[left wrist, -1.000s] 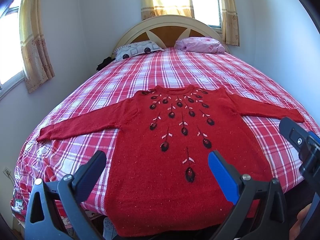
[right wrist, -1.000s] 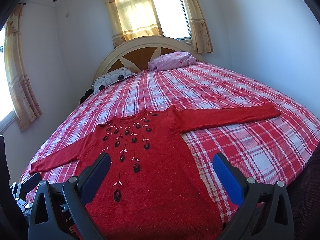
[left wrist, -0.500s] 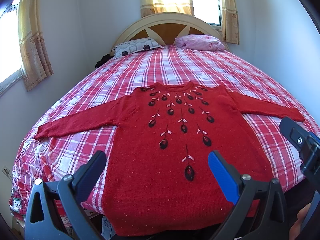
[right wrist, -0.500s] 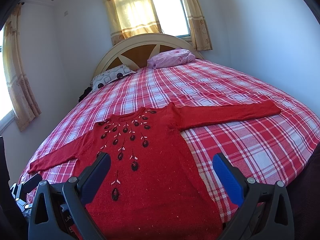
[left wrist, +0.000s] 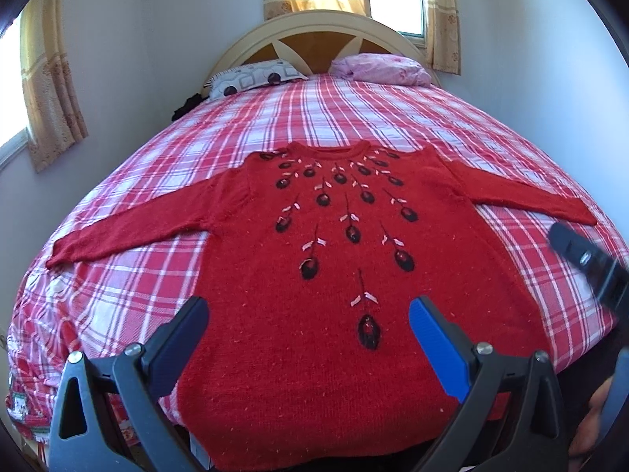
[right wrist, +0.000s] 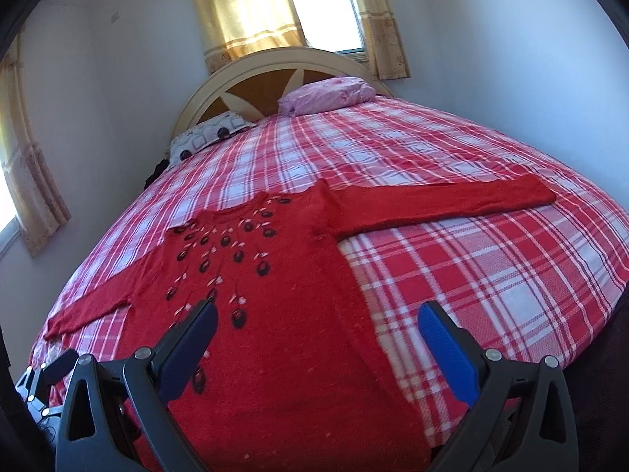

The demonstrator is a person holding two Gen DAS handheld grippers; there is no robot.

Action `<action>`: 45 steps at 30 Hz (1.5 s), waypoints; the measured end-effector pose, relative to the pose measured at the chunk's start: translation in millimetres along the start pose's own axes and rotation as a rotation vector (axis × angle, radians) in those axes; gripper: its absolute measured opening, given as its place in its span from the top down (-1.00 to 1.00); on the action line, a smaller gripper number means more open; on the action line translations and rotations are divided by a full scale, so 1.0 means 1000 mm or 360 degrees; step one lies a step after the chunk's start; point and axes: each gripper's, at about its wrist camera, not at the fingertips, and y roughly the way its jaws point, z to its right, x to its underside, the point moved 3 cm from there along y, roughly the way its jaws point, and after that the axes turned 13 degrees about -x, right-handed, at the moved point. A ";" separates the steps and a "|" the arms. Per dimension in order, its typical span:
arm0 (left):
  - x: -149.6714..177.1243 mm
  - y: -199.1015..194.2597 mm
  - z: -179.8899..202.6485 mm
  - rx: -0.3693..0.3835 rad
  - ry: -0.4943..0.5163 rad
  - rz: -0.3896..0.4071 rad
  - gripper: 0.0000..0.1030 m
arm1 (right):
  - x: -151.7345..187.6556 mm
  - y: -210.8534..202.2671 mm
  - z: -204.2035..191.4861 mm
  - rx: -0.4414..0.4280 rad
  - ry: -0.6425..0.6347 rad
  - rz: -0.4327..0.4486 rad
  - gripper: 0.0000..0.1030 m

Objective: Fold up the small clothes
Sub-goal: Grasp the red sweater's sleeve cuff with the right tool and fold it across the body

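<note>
A red knitted sweater [left wrist: 334, 275] with dark flower embroidery lies flat, mid-frame, on a red plaid bedspread [left wrist: 354, 118]. Both grippers [left wrist: 308, 316] [right wrist: 316, 318] hover spread and empty; folding seems unstarted, and 1 sleeve likely needs grasping next.

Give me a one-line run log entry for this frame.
stage: pre-grasp | sweater: flat, unfolded, sleeves spread, on bed | left gripper: open, above hem | right gripper: open, holding nothing

Sweater [left wrist: 334, 314] fuzzy matt knit; bedspread [left wrist: 322, 118] woven plaid cloth; headboard [left wrist: 318, 39] smooth painted wood.
</note>
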 end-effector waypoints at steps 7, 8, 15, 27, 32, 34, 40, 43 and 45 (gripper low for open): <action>-0.021 0.029 -0.005 0.0060 -0.0034 -0.0018 -1.00 | -0.061 -0.017 0.125 0.0260 0.0282 0.0313 -0.98; -0.026 0.032 -0.006 0.0056 -0.0034 -0.0015 -1.00 | -0.071 -0.020 0.152 0.0336 0.0343 0.0363 -0.98; -0.061 0.058 -0.011 0.0047 -0.0087 -0.0010 -1.00 | -0.122 0.017 0.306 0.0602 0.0502 0.0160 -0.65; -0.062 0.101 -0.001 0.0030 -0.0088 -0.0185 -1.00 | -0.109 0.078 0.372 0.0886 0.0435 -0.0139 -0.42; -0.056 0.110 -0.003 0.0047 -0.0104 -0.0232 -1.00 | -0.112 0.090 0.361 0.0823 0.0285 -0.0219 0.33; -0.055 0.112 -0.005 0.0046 -0.0105 -0.0240 -1.00 | -0.114 0.093 0.360 0.0759 0.0288 -0.0249 0.61; -0.055 0.114 -0.020 0.0053 -0.0153 -0.0228 -1.00 | -0.137 0.076 0.330 0.0595 0.0413 -0.0178 0.67; -0.056 0.117 -0.033 0.0044 -0.0209 -0.0226 -1.00 | -0.161 0.072 0.277 0.0428 0.0325 -0.0137 0.67; -0.056 0.120 -0.041 0.0055 -0.0262 -0.0242 -1.00 | -0.183 0.073 0.225 0.0274 0.0220 -0.0114 0.67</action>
